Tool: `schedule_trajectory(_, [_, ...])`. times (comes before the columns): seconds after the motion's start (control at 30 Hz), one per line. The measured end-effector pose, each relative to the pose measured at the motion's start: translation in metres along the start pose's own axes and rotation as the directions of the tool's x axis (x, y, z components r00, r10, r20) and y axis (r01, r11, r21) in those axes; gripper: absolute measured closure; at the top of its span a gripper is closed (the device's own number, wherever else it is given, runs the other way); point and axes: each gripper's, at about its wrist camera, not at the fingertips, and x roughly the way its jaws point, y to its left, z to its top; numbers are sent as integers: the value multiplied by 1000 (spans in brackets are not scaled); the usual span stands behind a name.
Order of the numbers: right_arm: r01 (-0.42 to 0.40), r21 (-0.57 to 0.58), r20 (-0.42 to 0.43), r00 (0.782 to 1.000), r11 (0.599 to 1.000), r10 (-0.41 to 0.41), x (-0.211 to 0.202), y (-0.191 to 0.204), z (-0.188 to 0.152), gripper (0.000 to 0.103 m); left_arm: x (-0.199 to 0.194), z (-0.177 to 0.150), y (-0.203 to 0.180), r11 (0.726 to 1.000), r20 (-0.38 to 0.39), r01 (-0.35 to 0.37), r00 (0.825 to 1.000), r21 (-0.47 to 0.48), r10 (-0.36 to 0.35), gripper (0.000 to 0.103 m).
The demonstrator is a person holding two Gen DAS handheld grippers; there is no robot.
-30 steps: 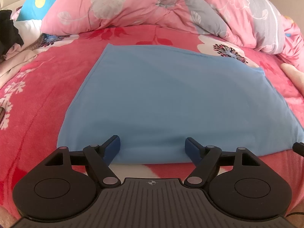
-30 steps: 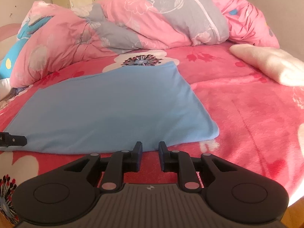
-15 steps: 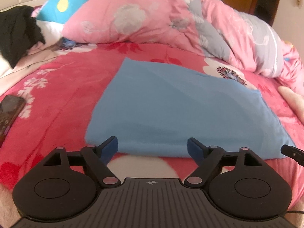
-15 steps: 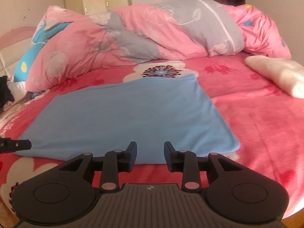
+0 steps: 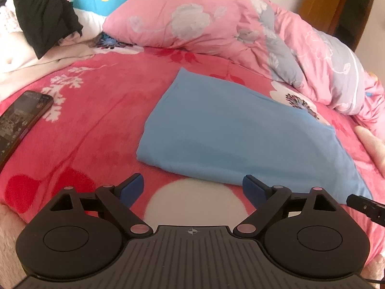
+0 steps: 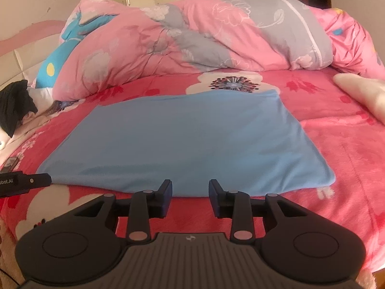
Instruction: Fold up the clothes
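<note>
Blue cloth (image 5: pixel 235 134) lies flat on the bed (image 5: pixel 96 130), folded into a rectangle, on the red floral blanket. Left gripper (image 5: pixel 193 185) hangs just short of the cloth's near edge, jaws wide apart, nothing between them. Its blue fingertips (image 5: pixel 133 184) sit over the blanket's white flower patch, not touching the cloth. Right gripper (image 6: pixel 190 189) is at the same near edge, further along toward the cloth's right end, jaws apart with a narrower gap, also empty. Whether its fingertips touch the fabric, can't tell from this angle. Each gripper's tip pokes into the other camera's view at the side, so they're near each other along that edge.

Pink and grey floral quilt (image 6: pixel 216 36) is bunched up behind the cloth, at the far side of the bed. Black garment (image 5: pixel 45 16) sits on a pale pile at far left. Phone (image 5: pixel 19 122) lies screen-up on the blanket, well apart from the cloth on its left. Cream-coloured item (image 6: pixel 361 94) rests on the bed's right side, separate from the cloth.
</note>
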Motion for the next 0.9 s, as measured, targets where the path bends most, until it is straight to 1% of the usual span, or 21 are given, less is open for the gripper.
schedule_trajectory(0.13, [-3,-4,-14,1000,1000,3,0,6,-1,65,0,0,4,1000,6,-2,1000,-11,2,11])
schedule_trajectory(0.17, [-3,-6,-17,1000,1000,3,0,8,-1,61,1,0,5,1000,7,-3,1000,-13,3,10])
schedule_trajectory(0.2, [-3,-9,-17,1000,1000,3,1,10,-1,55,1,0,5,1000,7,-4,1000,-14,4,7])
schedule_trajectory(0.23, [-5,-12,-15,1000,1000,5,1,12,-1,47,2,-1,6,1000,5,-7,1000,-13,7,6])
schedule_trajectory(0.3, [-10,-21,-8,1000,1000,10,1,17,0,35,4,-1,6,1000,-6,-21,1000,-8,21,5])
schedule_trajectory(0.37, [-15,-32,-1,1000,999,15,1,22,2,33,8,-2,7,999,-23,-32,999,-9,31,5])
schedule_trajectory(0.43, [-16,-45,-1,1000,999,16,4,27,4,26,11,-4,8,999,-37,-37,999,-9,37,3])
schedule_trajectory(0.5, [-15,-58,-4,1000,998,15,7,32,6,23,13,-5,7,999,-43,-44,998,1,44,1])
schedule_trajectory(0.57, [-12,-72,-6,1000,997,11,10,38,7,16,15,-7,6,998,-49,-53,997,25,54,0])
schedule_trajectory(0.6, [-9,-78,-6,1000,997,9,12,40,8,10,17,-7,5,998,-51,-57,997,36,59,0])
schedule_trajectory(0.63, [-5,-85,-6,1000,996,5,13,43,8,7,18,-8,3,997,-54,-63,996,50,66,0])
schedule_trajectory(0.73, [7,-100,-10,1000,995,-8,18,49,8,2,20,-11,-1,993,-57,-82,995,88,87,0])
schedule_trajectory(0.9, [32,-119,-28,999,992,-35,27,56,7,1,21,-10,-3,992,-60,-97,993,84,103,0])
